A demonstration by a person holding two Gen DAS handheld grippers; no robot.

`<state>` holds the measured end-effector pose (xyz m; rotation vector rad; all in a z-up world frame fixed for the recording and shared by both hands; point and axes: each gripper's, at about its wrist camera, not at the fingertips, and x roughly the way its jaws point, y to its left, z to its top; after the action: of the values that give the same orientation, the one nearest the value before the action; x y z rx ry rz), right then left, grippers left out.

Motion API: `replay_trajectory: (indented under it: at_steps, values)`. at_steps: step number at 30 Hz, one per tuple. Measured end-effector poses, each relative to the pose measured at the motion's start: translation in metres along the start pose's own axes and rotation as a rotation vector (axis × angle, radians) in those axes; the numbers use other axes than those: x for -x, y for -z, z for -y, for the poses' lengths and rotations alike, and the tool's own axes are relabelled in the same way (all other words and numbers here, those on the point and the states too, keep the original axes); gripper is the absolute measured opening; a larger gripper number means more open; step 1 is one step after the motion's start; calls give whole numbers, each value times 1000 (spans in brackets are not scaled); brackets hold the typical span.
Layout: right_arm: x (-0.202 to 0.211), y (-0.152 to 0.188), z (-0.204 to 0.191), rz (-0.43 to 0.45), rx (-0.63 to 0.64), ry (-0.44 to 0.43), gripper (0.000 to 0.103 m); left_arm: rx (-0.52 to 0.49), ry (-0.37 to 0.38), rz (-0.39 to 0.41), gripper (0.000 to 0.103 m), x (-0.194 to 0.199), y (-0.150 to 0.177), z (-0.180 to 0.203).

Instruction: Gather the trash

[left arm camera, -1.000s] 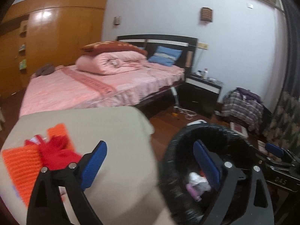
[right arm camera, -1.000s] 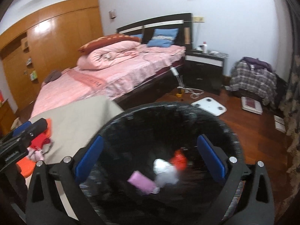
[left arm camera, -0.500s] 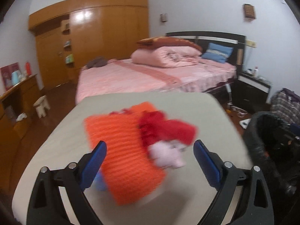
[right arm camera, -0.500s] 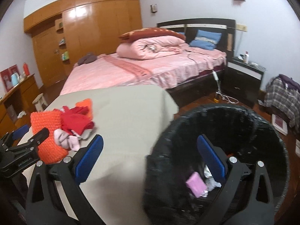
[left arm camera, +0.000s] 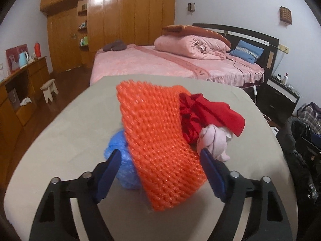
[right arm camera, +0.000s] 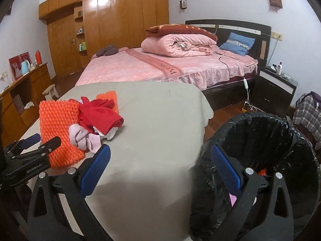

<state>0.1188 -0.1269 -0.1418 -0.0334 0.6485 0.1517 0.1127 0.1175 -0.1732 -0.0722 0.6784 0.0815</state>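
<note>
Left gripper (left arm camera: 160,172): jaws closing, blue pads either side of the near end of the orange foam net (left arm camera: 158,140); whether the pads touch it yet is hard to tell.
Right gripper (right arm camera: 160,168): jaws wide, nothing between them; it hangs over the table edge (right arm camera: 198,120), right finger in front of the bin rim.
Hidden: the blue plastic bag (left arm camera: 122,160) is half buried under the net; the bin's contents are mostly blocked by the finger.
Around: red cloth (left arm camera: 210,116) and pink sock (left arm camera: 214,142) lie against the net's right side; pink bed (right arm camera: 160,66) behind.
Trash: net ridged, bright orange, lying on the beige table; black-lined bin (right arm camera: 280,140) stands just beside the table.
</note>
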Motion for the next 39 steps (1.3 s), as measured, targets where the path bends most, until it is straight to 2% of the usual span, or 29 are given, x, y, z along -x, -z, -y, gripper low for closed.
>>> replay_trajectory:
  at_steps: [2,6,8,13,23,31,39]
  values:
    - [-2,2,1,-4,4,1,97,3,17,-9,63,-2,0,1]
    - [-3,3,0,-11,7,2,97,-2,32,-2,48,0,0,3]
    - [-4,3,-2,-12,11,1,97,-5,35,2,34,0,0,3]
    - [-5,3,-8,-12,19,-8,97,1,53,20,17,7,-3,2]
    - [-11,-5,-25,-9,15,-53,97,25,47,60,14,28,-9,-20]
    - [-29,-7,-59,-43,32,-119,97,35,-42,60,14,33,-6,-54]
    - [-43,-10,-98,-72,70,-176,97,60,-84,54,14,33,1,-82]
